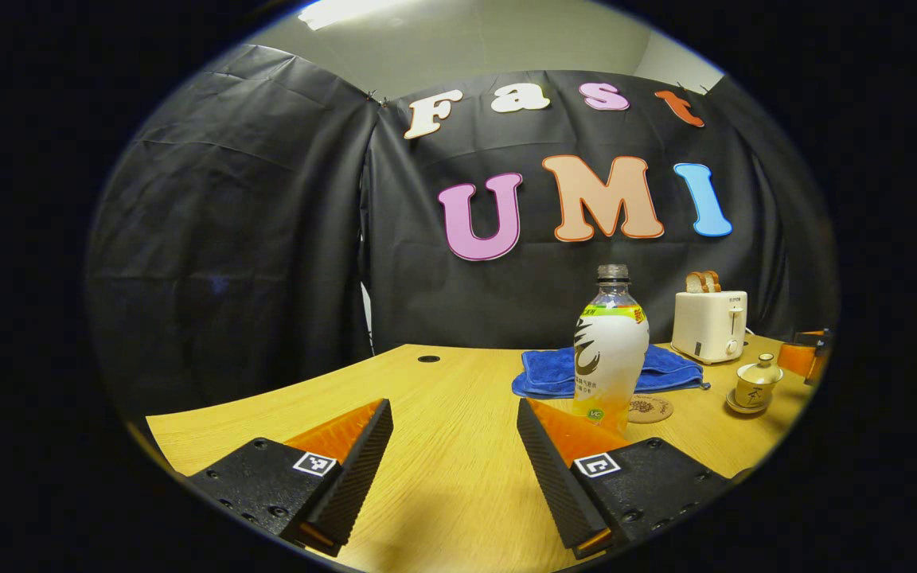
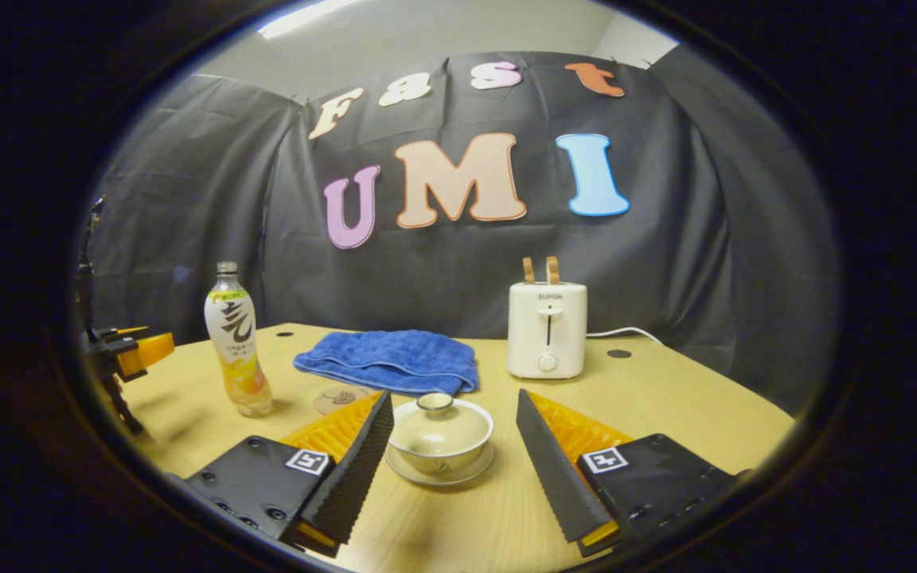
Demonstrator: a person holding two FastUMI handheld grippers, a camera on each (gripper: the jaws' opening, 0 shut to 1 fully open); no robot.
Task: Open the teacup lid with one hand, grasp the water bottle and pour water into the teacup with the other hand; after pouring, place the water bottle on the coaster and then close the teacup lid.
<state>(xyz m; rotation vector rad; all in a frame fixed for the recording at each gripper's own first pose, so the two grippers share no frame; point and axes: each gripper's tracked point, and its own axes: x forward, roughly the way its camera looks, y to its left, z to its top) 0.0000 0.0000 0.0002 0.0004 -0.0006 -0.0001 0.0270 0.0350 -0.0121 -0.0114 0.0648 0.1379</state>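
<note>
Left gripper view: the left gripper (image 1: 454, 469) hangs low over the bench (image 1: 442, 382), fingers spread wide with nothing between them. The bottle (image 1: 611, 350) stands upright ahead and a little right of the gap, just past the right finger's tip, its long axis vertical and its cap on. Its label carries large brush-style characters and a small round green mark that seems to read "VC"; the rest is too small to make out. The coaster (image 1: 651, 408) lies flat just right of the bottle's base, close to it. A blue towel (image 1: 554, 372) is behind both. Farther right sits the teacup (image 1: 755, 385) with its lid on, and behind it a toaster (image 1: 709, 325) with bread sticking up. The bottle is plainly this gripper's job: a short reach forward and slightly right would put it between the fingers.

Right gripper view: the right gripper (image 2: 452, 461) is also spread wide and holds nothing. The teacup sits on its saucer (image 2: 438, 475) directly between the fingers, touching neither, with the lid's knob (image 2: 435, 403) pointing straight up, centred in the gap. To lift the lid I judge the fingers must rise and close on that knob. The toaster front reads "SUPOR". The bottle stands well off to the left, near the left gripper at the view's edge.
</note>
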